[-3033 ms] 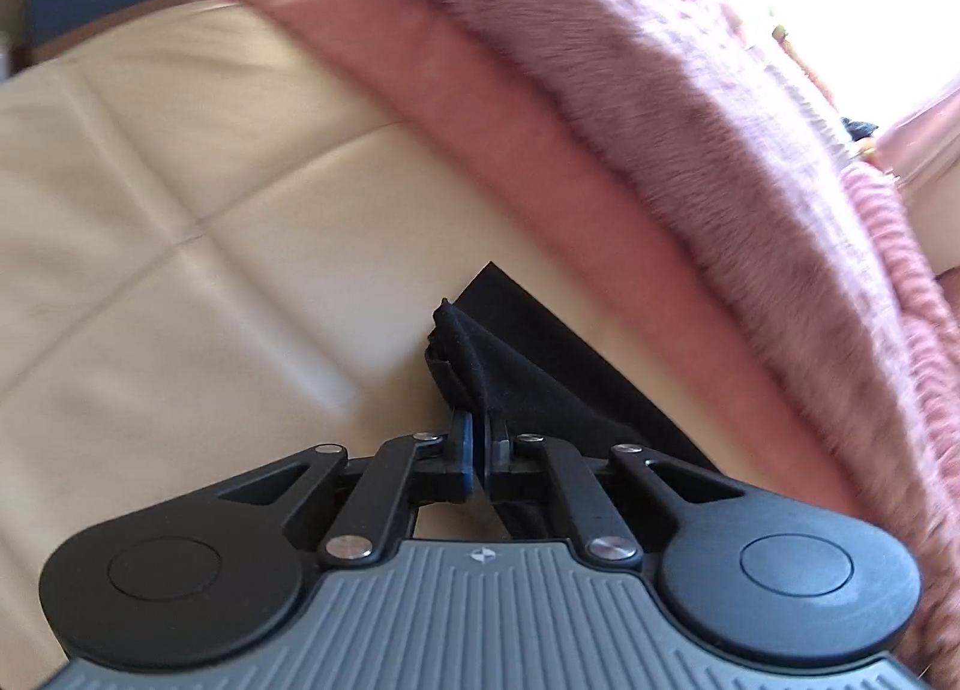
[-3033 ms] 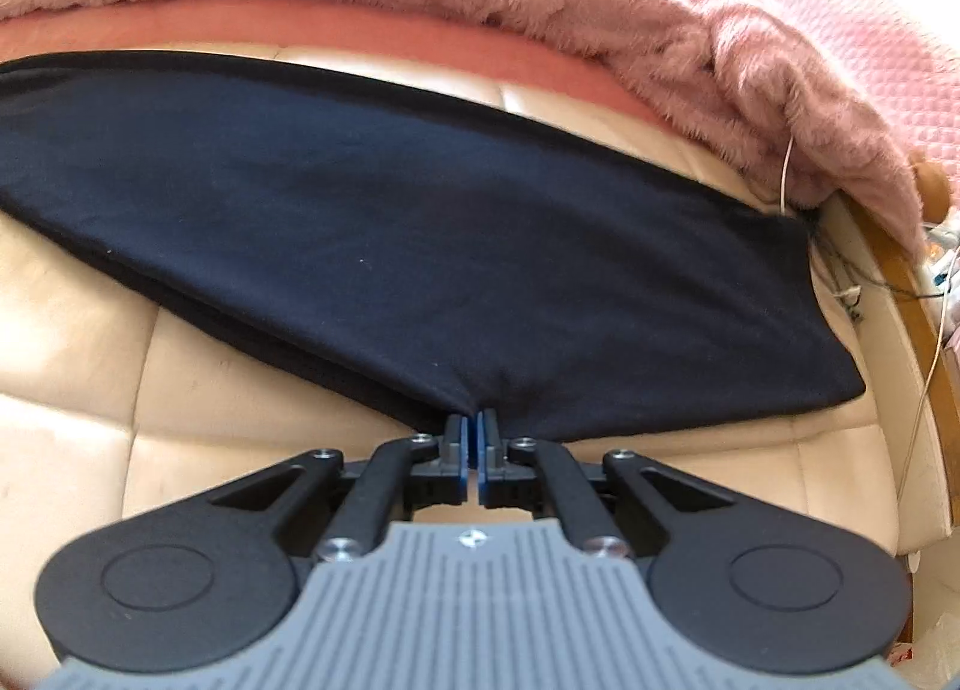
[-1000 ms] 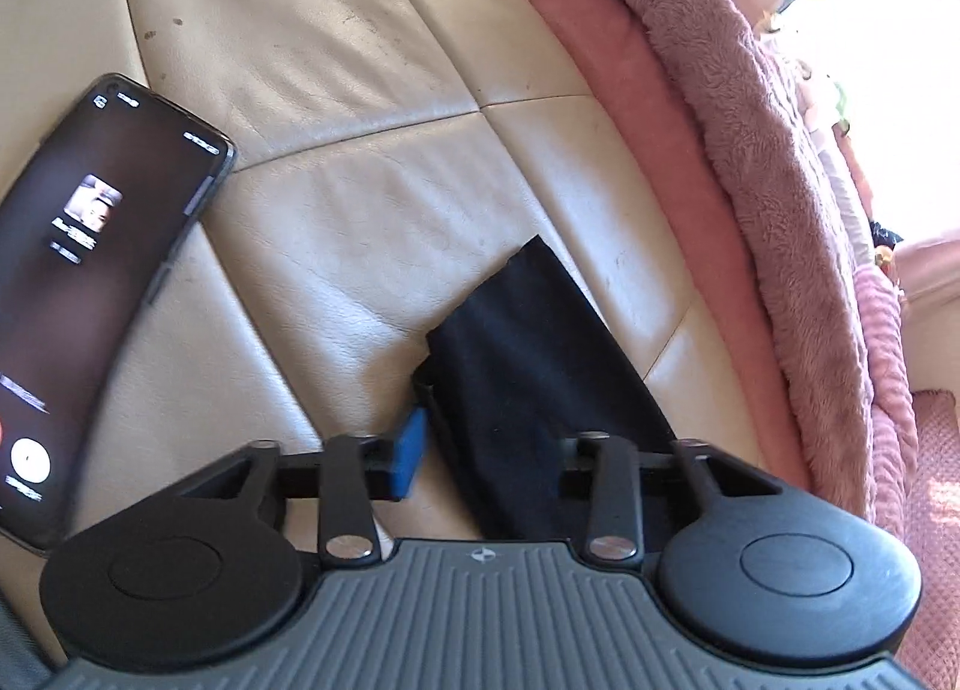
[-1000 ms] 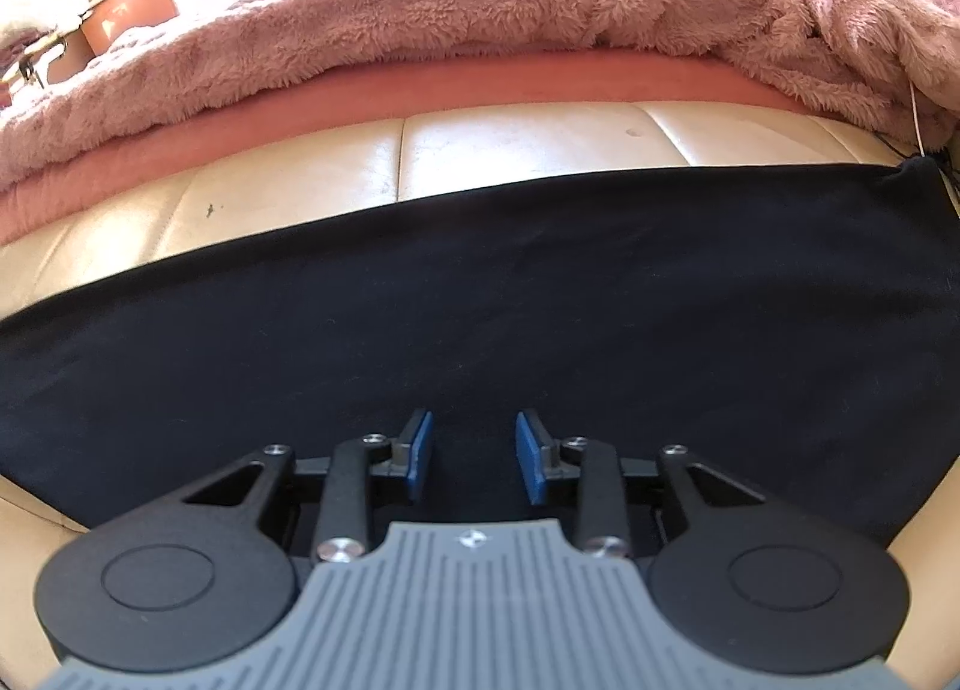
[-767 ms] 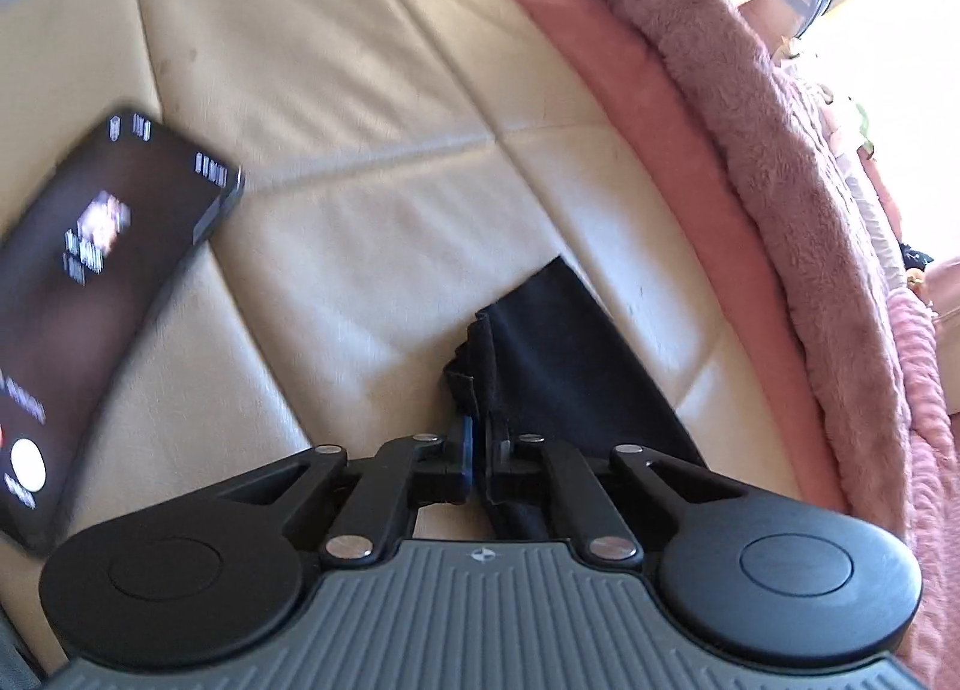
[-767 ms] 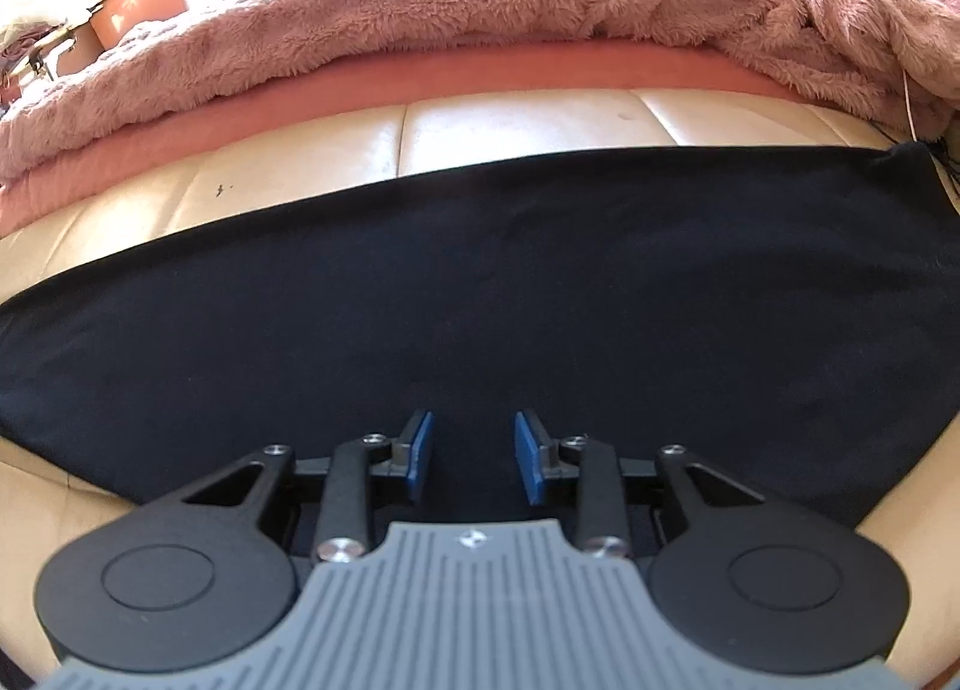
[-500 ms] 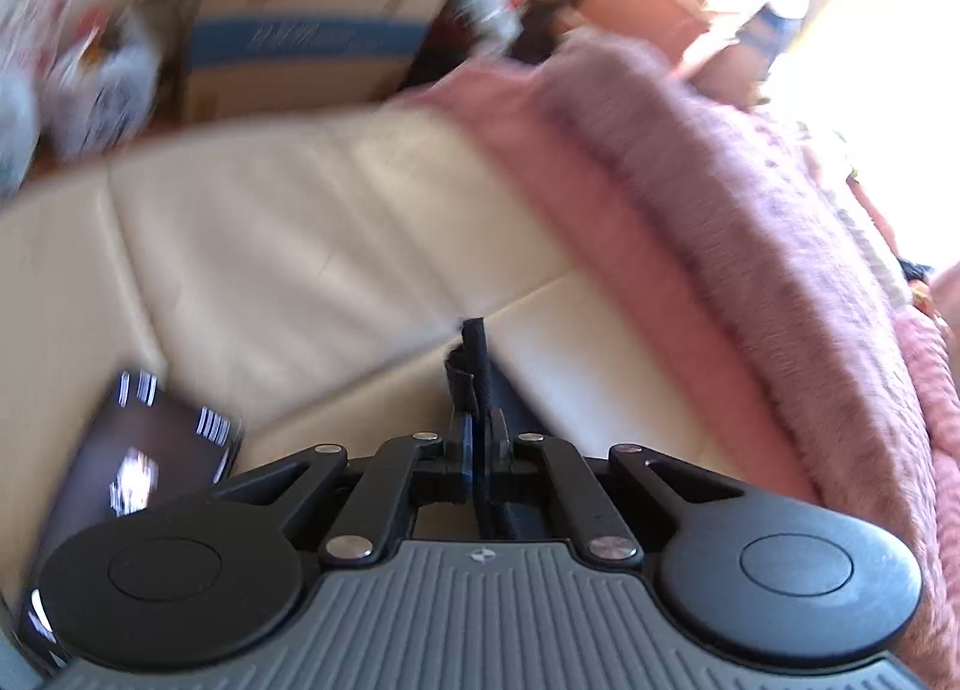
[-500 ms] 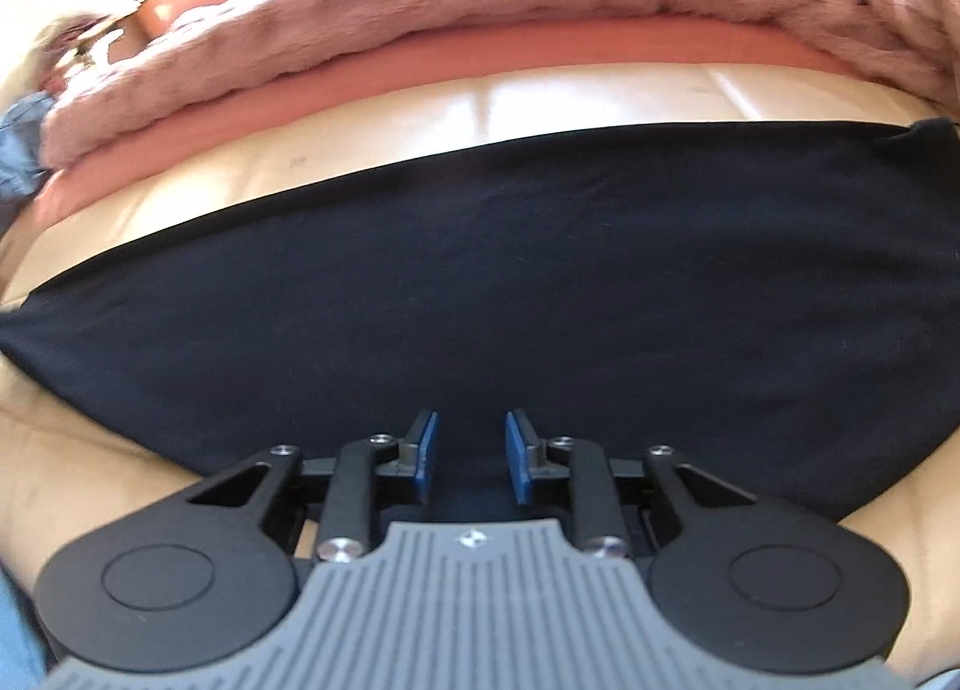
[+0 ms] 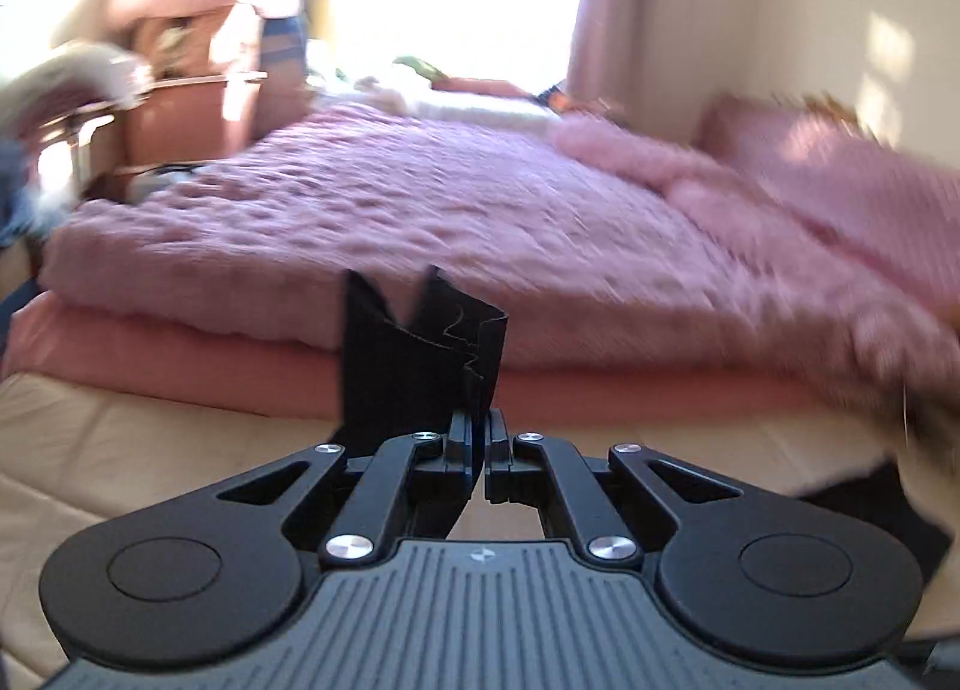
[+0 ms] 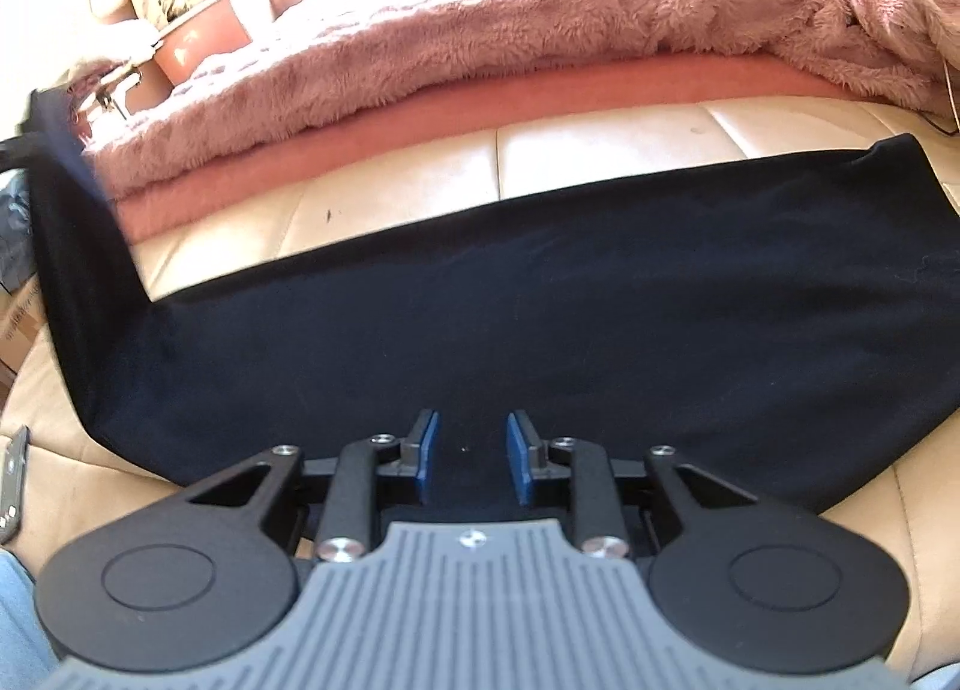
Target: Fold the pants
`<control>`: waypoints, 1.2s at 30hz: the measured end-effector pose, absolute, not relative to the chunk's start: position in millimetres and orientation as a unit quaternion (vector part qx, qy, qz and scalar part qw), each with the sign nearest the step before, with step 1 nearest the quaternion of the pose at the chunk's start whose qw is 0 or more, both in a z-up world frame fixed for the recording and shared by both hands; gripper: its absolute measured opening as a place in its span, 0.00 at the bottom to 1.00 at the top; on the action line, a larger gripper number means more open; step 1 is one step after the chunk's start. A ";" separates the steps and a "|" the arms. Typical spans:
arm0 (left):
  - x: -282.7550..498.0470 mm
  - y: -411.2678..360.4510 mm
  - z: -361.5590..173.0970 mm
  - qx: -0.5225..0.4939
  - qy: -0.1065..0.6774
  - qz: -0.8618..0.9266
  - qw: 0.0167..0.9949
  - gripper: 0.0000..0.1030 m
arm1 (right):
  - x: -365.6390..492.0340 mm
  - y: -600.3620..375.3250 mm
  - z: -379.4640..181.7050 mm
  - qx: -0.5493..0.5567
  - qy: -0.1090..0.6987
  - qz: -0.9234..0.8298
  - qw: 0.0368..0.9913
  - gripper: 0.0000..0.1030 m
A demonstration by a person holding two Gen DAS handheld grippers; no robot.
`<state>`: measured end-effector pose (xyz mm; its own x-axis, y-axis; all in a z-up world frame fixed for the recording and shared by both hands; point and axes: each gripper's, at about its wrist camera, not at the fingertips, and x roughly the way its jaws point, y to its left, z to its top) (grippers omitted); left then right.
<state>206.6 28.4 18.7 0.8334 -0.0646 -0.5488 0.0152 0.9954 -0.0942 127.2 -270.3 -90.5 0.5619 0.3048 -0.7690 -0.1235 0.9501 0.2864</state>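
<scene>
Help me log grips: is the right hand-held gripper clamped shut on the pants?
No, the right hand-held gripper has parted jaws over the flat pants.

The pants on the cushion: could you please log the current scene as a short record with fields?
garment: black pants, spread across the cream cushion
left gripper: jaws shut on one end of the pants, lifted off the cushion
right gripper: jaws apart over the flat middle of the pants, just been closing
behind: fluffy pink blanket
fold: not yet made
</scene>
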 end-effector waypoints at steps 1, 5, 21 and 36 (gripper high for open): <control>208.3 6.9 2.8 -0.021 0.305 -0.033 0.952 0.02 | 125.1 -271.6 -88.3 0.103 0.450 0.123 0.879 0.20; 195.4 -48.8 -65.1 0.042 0.383 -0.100 0.917 0.03 | 117.9 -279.7 -83.1 0.107 0.445 0.122 0.881 0.20; 217.9 -22.4 -95.3 -0.078 0.489 -0.180 0.850 0.48 | 113.3 -274.9 -95.2 0.134 0.453 0.145 0.869 0.21; 219.7 -42.4 -123.1 -0.035 0.506 -0.151 0.848 0.04 | 129.5 -263.7 -106.1 0.130 0.435 0.193 0.870 0.20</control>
<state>219.7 -42.4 -123.1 0.4414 -0.2920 -0.8485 0.2208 0.9518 -0.2127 129.5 -263.7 -106.1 0.5481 0.4483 -0.7062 -0.2225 0.8920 0.3935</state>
